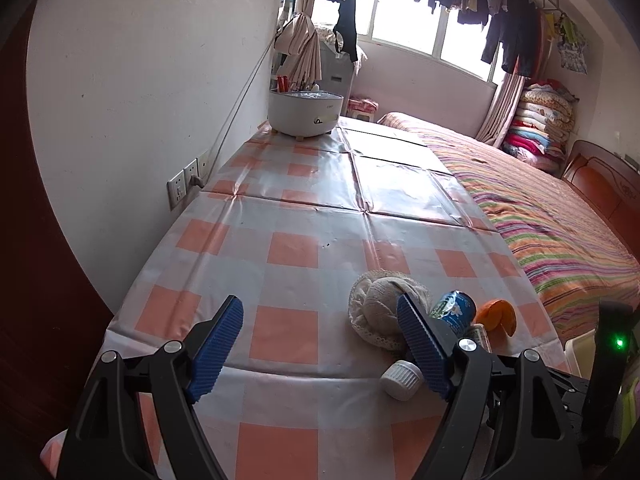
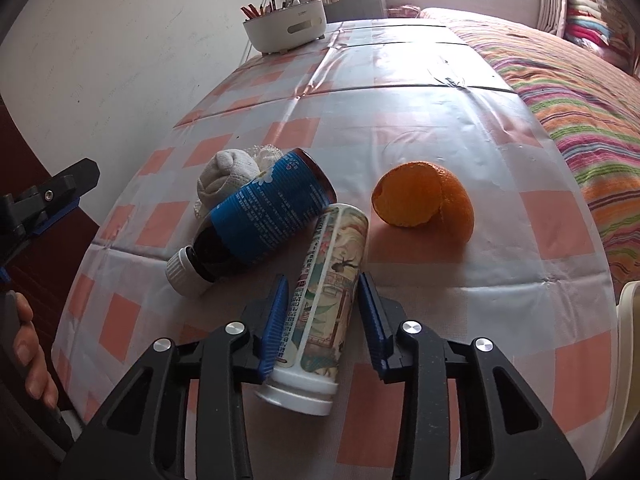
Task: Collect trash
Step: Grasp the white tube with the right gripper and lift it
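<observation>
- Right gripper [image 2: 322, 316]: I have its jaws drawn in around the slim white plastic bottle with a picture-printed label [image 2: 328, 288]. The blue pads lie against or just beside its sides; I cannot tell whether they press firmly yet. The bottle lies on its side along the line of the fingers, with its capped end nearest the camera.
- Handling: I judge this bottle light, stiff and smooth. Its rounded wall may slip or roll, so the mid-body between the pads is the best hold.
- Neighbours: just left of the jaws the brown bottle with a blue label and white cap [image 2: 256, 220] touches the far end of the slim bottle. Beyond it sits a crumpled off-white cloth [image 2: 228, 178]. Ahead and right of the jaws lies a curled orange peel [image 2: 428, 200], apart from the bottle.
- Left gripper [image 1: 320, 344]: its jaws stand wide with nothing between them. Its right finger overlaps the cloth in view.
- Room: the checked pink-and-white tablecloth [image 2: 400, 128] is bare ahead of the jaws. The table edge runs close on the near and right sides.
</observation>
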`<action>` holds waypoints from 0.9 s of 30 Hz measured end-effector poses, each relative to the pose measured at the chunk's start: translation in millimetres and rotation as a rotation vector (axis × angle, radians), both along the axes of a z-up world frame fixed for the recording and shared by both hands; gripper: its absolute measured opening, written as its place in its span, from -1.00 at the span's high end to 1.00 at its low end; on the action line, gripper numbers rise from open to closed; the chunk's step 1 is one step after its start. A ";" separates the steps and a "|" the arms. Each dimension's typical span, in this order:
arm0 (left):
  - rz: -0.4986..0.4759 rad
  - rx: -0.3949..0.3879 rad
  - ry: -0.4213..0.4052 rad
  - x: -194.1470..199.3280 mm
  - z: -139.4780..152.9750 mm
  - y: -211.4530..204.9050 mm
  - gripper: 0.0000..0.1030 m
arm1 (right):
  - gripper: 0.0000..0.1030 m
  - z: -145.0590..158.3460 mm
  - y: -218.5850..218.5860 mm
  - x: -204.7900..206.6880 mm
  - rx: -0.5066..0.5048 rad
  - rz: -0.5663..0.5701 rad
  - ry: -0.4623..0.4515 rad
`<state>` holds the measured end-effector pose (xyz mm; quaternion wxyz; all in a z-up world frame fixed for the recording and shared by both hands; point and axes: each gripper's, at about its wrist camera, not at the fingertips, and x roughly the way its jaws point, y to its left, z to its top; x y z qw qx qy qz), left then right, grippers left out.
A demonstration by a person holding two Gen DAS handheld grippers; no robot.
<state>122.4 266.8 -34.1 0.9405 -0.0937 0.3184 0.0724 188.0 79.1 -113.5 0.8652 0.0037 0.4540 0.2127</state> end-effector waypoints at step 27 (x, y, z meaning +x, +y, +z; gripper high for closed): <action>-0.368 0.018 0.343 57.2 -59.9 -110.5 -0.50 | 0.46 40.0 -105.3 -23.6 0.211 -0.108 -0.059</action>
